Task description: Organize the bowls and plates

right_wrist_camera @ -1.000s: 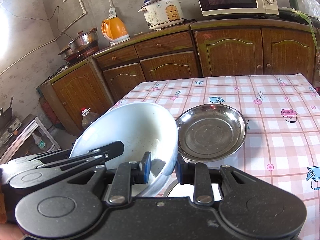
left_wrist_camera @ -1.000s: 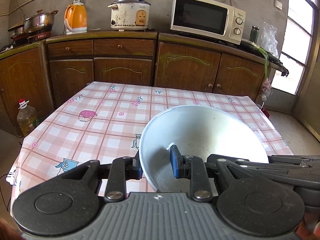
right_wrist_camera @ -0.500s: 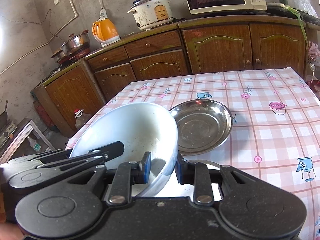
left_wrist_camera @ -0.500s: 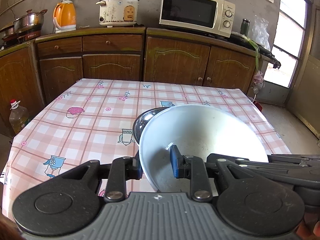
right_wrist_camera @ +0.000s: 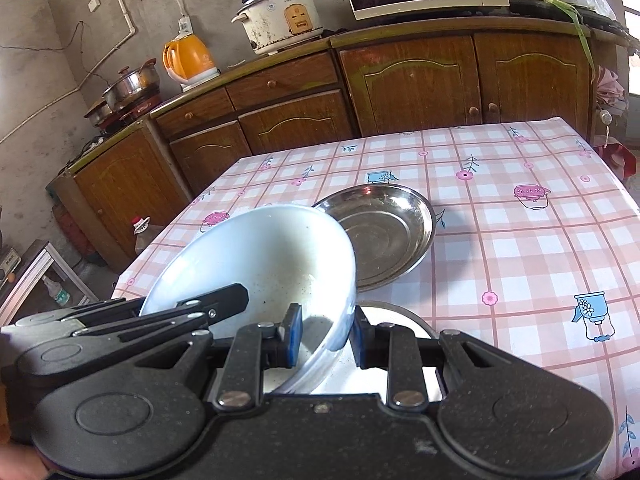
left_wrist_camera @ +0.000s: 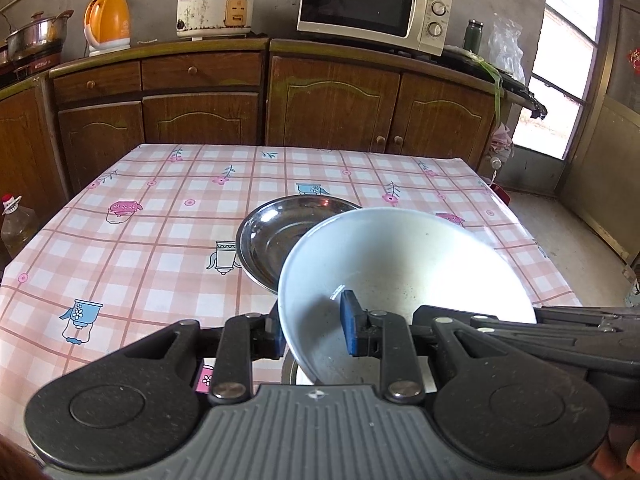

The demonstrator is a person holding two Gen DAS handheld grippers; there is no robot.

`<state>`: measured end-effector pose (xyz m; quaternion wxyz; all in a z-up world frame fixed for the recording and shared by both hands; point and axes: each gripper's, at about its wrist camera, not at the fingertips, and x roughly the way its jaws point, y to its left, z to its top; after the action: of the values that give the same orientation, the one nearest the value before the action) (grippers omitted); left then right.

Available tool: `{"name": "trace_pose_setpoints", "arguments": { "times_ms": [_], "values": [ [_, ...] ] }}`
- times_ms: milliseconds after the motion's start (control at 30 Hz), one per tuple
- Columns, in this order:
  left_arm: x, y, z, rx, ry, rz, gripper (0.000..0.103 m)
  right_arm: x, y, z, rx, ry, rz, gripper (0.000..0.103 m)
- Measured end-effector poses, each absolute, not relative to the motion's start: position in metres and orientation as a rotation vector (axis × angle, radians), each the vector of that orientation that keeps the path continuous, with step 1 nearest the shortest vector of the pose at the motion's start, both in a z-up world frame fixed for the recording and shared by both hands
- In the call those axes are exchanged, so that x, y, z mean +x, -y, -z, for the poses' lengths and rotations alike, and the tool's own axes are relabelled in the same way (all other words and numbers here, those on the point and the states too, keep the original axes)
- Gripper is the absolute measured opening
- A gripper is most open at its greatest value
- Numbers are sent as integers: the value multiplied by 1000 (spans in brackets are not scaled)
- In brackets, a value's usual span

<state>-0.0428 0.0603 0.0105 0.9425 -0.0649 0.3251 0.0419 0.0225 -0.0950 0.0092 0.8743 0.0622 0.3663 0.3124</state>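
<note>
Both tongs grip one white bowl (left_wrist_camera: 404, 268) by its rim: the left tongs (left_wrist_camera: 310, 330) clamp its left edge, the right tongs (right_wrist_camera: 326, 334) its right edge. The bowl hangs tilted above the checked worktop (left_wrist_camera: 140, 240), in front of a steel dish (right_wrist_camera: 390, 236) lying there. Under the bowl, another round dish shows partly.

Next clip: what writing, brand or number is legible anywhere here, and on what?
"Midea": microwave, top of its control panel; faint, so a likely reading.
Rice cooker: small print under the lid rim, too blurred to read.
Orange kettle: round logo, unreadable.
Hotplate front: lettering, too small to read.
</note>
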Motion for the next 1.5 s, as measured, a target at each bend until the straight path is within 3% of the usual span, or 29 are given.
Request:
{"name": "trace_pose_setpoints", "arguments": {
  "times_ms": [1500],
  "values": [
    [-22, -52, 42, -135, -825, -40, 27, 42, 106, 50, 135, -933, -600, 32]
  ]
}}
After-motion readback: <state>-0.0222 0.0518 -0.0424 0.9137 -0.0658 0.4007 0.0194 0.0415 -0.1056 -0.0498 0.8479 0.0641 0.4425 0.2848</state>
